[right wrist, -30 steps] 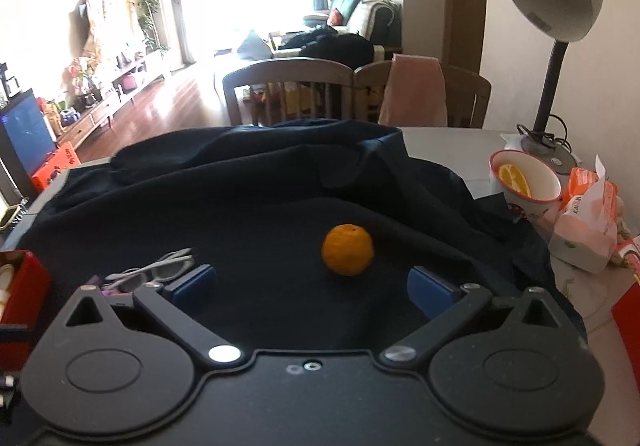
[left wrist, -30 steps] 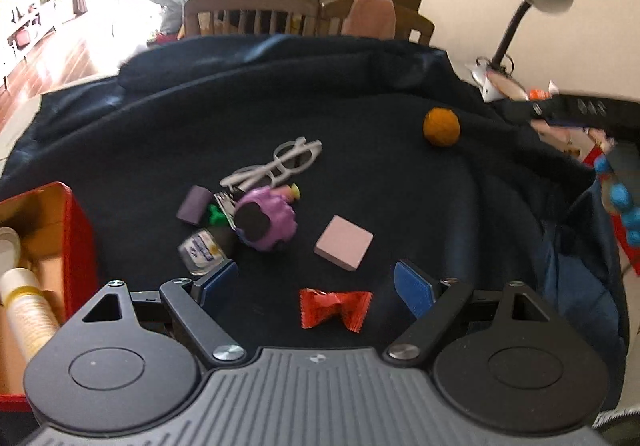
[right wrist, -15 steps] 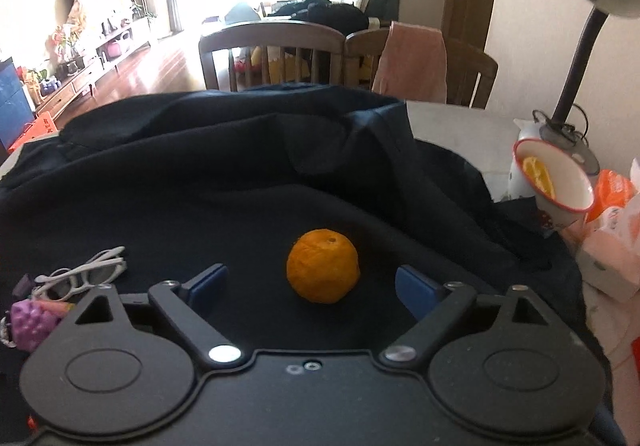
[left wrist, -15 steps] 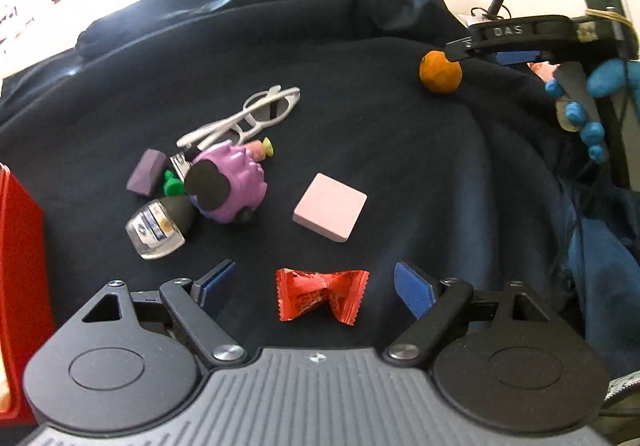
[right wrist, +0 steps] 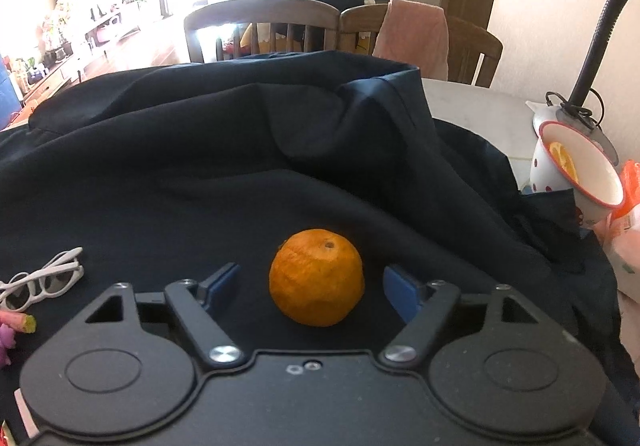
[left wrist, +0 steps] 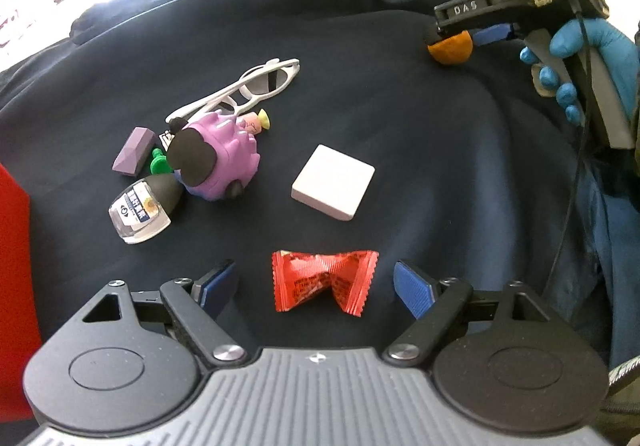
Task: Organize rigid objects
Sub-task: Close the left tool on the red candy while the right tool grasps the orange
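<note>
Dark cloth (left wrist: 360, 57) covers the table. I see my right claw (right wrist: 312, 282) spread wide around the orange (right wrist: 317, 282); my left claw (left wrist: 316, 282), equally wide, straddles the red candy wrapper (left wrist: 323, 284), its long axis crosswise.

Red candy wrapper (left wrist: 325, 280) between spread hand-held gripper (left wrist: 316, 284) fingers.
</note>
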A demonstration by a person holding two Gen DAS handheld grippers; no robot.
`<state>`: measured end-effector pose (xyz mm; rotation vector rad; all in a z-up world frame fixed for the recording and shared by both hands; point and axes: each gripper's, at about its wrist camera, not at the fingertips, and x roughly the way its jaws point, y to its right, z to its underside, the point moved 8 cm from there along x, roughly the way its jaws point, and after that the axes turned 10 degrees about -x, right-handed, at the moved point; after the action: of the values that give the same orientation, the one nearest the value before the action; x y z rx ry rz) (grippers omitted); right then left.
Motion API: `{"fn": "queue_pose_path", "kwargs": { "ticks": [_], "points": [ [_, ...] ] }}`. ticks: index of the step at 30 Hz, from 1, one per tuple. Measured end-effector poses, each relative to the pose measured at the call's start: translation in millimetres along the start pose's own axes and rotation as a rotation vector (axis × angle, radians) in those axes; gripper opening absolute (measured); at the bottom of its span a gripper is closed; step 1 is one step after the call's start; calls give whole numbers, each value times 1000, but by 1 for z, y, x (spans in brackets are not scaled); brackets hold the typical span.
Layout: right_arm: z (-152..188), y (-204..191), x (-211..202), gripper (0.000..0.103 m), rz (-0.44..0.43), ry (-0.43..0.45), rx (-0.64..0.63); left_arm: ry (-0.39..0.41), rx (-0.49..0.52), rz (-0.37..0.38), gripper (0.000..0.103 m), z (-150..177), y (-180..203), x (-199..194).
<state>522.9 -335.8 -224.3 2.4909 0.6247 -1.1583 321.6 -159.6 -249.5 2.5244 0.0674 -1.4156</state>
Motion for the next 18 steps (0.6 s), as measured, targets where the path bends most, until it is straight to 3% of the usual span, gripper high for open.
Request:
{"fn": "queue_pose_path", "kwargs": {
  "ticks": [8,18],
  "points": [
    [1,2,8,58,5,-4,11,11,33,-19,49,0,7,-3],
    [6,-2,2,54,17,-1,11,14,22,-23,45,0,6,-2]
  ]
}}
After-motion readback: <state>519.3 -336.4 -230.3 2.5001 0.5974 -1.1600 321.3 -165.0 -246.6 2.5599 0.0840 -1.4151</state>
